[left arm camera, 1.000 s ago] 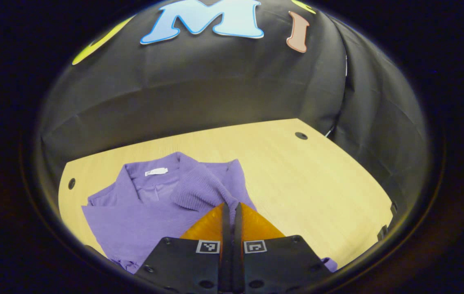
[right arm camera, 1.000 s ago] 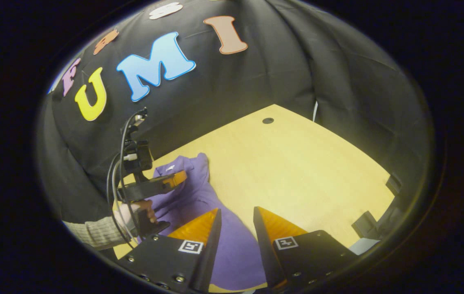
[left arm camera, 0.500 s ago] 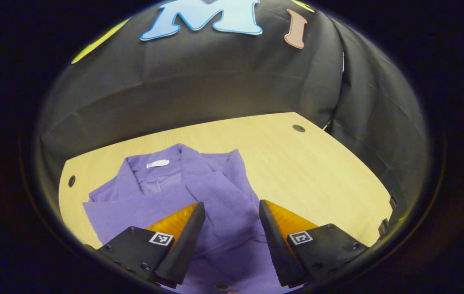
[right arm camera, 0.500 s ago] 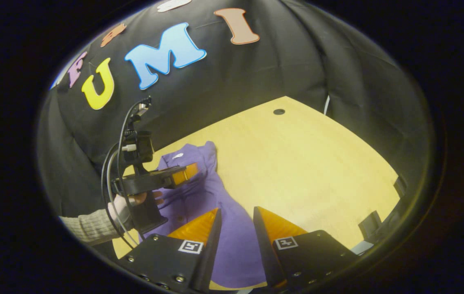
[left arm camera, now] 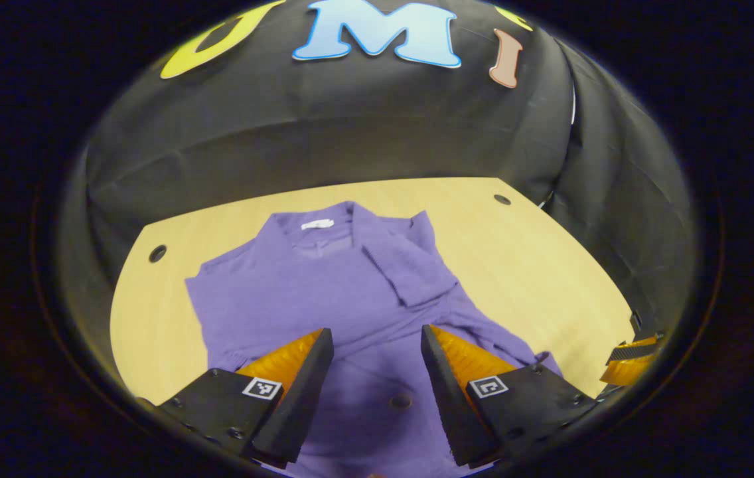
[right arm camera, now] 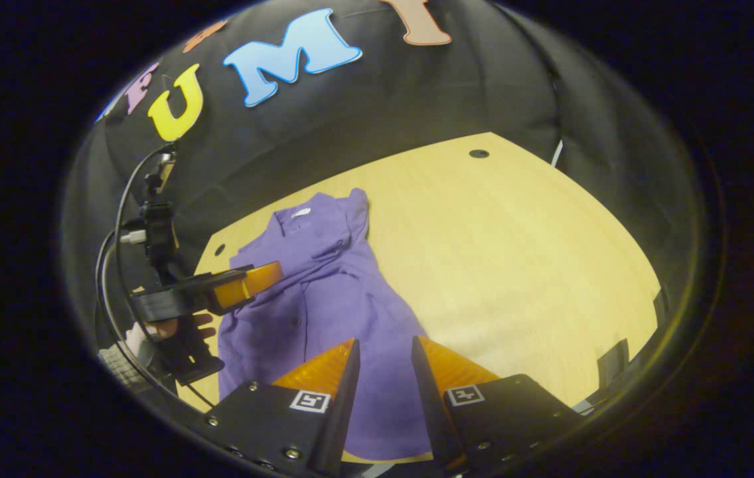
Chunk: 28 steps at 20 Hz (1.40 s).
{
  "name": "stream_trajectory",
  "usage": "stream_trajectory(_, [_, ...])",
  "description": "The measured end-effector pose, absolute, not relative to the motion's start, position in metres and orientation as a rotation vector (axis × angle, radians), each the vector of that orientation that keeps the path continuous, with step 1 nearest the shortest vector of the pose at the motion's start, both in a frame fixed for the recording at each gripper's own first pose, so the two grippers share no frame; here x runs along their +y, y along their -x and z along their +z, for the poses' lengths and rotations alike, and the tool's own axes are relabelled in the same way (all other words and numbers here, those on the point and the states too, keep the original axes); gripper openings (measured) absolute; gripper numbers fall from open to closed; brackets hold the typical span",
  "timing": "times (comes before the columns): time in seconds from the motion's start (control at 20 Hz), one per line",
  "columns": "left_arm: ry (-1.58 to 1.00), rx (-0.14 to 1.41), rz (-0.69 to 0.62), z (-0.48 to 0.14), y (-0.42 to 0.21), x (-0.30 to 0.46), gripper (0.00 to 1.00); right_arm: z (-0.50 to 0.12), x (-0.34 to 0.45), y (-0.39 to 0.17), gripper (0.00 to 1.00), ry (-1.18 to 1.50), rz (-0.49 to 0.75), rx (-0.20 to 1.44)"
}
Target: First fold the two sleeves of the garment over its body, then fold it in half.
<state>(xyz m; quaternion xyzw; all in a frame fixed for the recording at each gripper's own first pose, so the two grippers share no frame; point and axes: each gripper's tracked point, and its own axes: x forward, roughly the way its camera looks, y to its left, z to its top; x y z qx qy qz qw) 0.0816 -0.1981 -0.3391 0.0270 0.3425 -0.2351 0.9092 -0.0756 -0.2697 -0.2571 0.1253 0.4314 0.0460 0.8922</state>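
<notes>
Risk: folded sleeve (left arm camera: 410, 272) may slide off garment (left arm camera: 324, 299) if hem is dragged during the halving fold | garment: flat on counter (left arm camera: 523, 265), collar toward booth wall | left gripper (left arm camera: 377, 345): fingers wide apart, empty, above garment's lower body | right gripper (right arm camera: 383, 362): fingers part-open, empty, above garment's hem

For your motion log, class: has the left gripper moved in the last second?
Yes. The left gripper has drawn back from the purple knitted garment's collar towards the hem and risen off it, its jaws now open. Judged against the wooden table.
</notes>
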Motion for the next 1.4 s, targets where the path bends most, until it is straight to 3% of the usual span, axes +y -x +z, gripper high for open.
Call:
stream_trajectory(0.55, [0.002, 0.899, -0.273, -0.390, 0.046, -0.068, 0.88, -0.318, -0.246, 0.115, 0.49, -0.128, 0.218, 1.129])
stream_trajectory(0.6, [0.008, 0.915, -0.264, -0.393, 0.054, -0.063, 0.89, -0.325, -0.245, 0.119, 0.38, -0.118, 0.222, 1.146])
stream_trajectory(0.65, [0.013, 0.932, -0.254, -0.397, 0.062, -0.059, 0.88, -0.328, -0.244, 0.121, 0.49, -0.112, 0.225, 1.162])
stream_trajectory(0.75, [0.018, 0.961, -0.240, -0.402, 0.077, -0.053, 0.88, -0.334, -0.244, 0.126, 0.49, -0.101, 0.227, 1.189])
stream_trajectory(0.8, [0.022, 0.975, -0.235, -0.404, 0.082, -0.051, 0.89, -0.336, -0.244, 0.128, 0.39, -0.097, 0.227, 1.200])
stream_trajectory(0.85, [0.026, 0.986, -0.234, -0.405, 0.088, -0.051, 0.86, -0.338, -0.246, 0.129, 0.51, -0.088, 0.224, 1.207])
stream_trajectory(0.95, [0.031, 1.015, -0.236, -0.408, 0.100, -0.052, 0.88, -0.340, -0.248, 0.134, 0.51, -0.078, 0.223, 1.229])
stream_trajectory(1.0, [0.032, 1.028, -0.239, -0.409, 0.104, -0.053, 0.87, -0.340, -0.248, 0.136, 0.60, -0.075, 0.222, 1.237])
stream_trajectory(1.05, [0.032, 1.041, -0.239, -0.411, 0.106, -0.053, 0.86, -0.341, -0.251, 0.136, 0.59, -0.066, 0.214, 1.242])
stream_trajectory(1.1, [0.032, 1.055, -0.237, -0.413, 0.110, -0.053, 0.89, -0.340, -0.251, 0.137, 0.66, -0.064, 0.209, 1.249])
stream_trajectory(1.25, [0.033, 1.089, -0.224, -0.420, 0.116, -0.050, 0.88, -0.344, -0.250, 0.144, 0.92, -0.047, 0.190, 1.287])
stream_trajectory(1.4, [0.022, 1.136, -0.205, -0.431, 0.118, -0.046, 0.87, -0.351, -0.252, 0.149, 0.93, 0.018, 0.163, 1.326])
